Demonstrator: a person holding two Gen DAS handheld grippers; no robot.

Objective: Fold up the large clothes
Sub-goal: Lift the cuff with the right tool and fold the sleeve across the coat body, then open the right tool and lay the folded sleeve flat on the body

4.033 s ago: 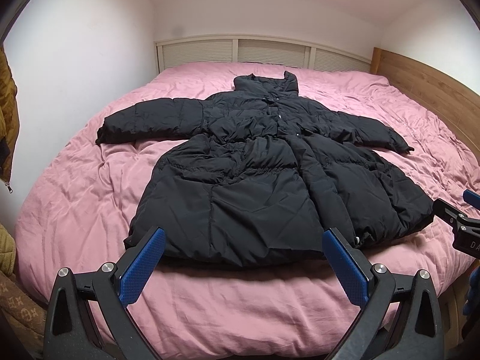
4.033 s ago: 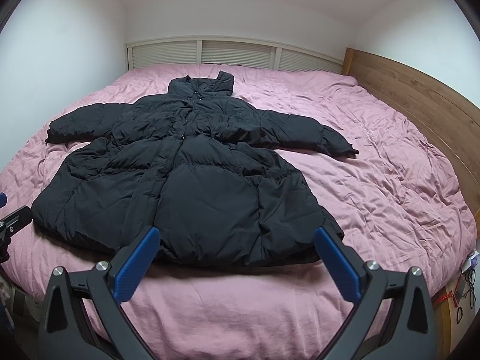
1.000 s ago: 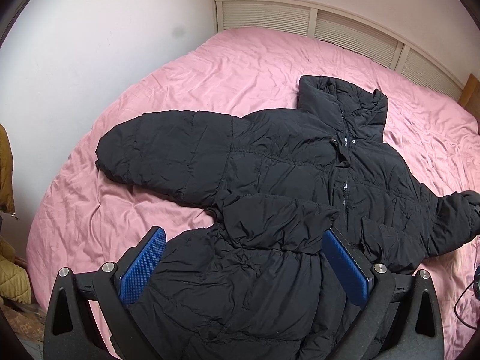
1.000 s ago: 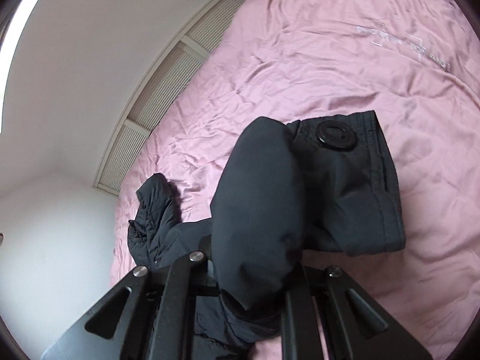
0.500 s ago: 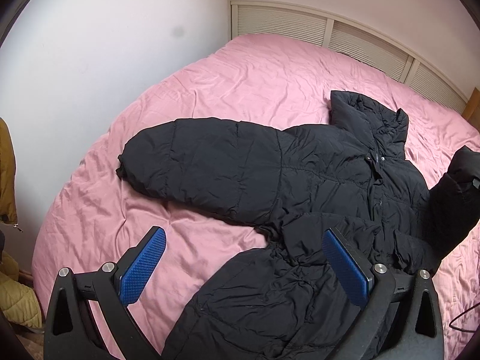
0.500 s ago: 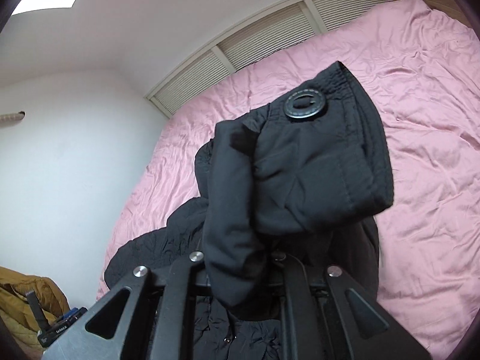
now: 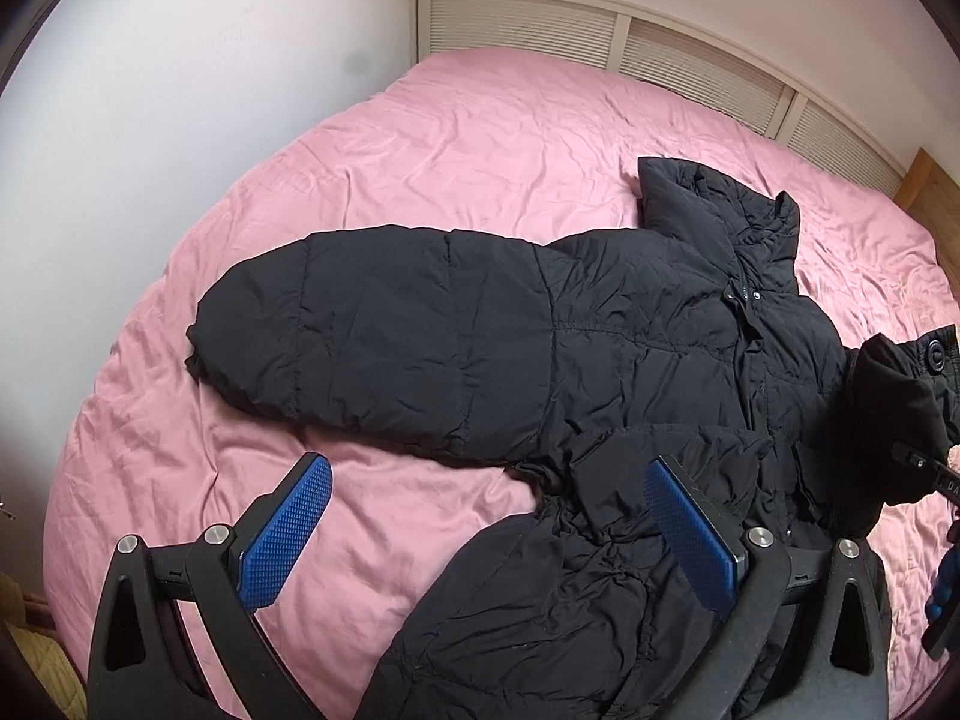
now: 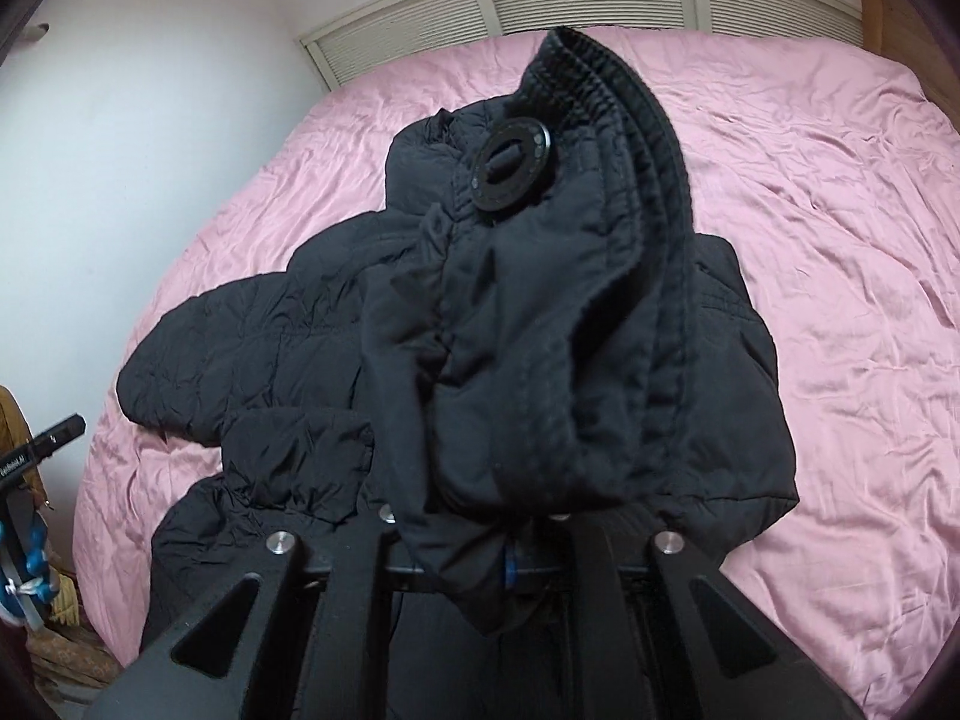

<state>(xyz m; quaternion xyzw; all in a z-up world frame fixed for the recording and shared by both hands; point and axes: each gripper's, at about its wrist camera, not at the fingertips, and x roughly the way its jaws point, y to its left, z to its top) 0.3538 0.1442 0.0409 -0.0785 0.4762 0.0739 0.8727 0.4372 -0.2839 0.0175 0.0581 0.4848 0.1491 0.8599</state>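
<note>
A black puffer coat (image 7: 600,372) lies face up on a pink bed (image 7: 480,138). Its left sleeve (image 7: 372,342) stretches out flat to the left. My left gripper (image 7: 489,534) is open and empty, hovering over the coat's waist and the bedding beside it. My right gripper (image 8: 474,546) is shut on the coat's right sleeve cuff (image 8: 540,312), which has a round black button, and holds it lifted over the coat's body (image 8: 270,360). The lifted cuff also shows in the left wrist view (image 7: 900,396) at the right edge.
A slatted white headboard (image 7: 600,30) and white wall (image 7: 150,120) bound the bed at the back and left. A wooden bed frame (image 8: 888,6) runs along the right side. Tan clothing (image 8: 15,438) hangs at the left.
My right gripper has carried the sleeve cuff further left over the coat's chest. My left gripper has drifted a little left and closer to the coat's left sleeve.
</note>
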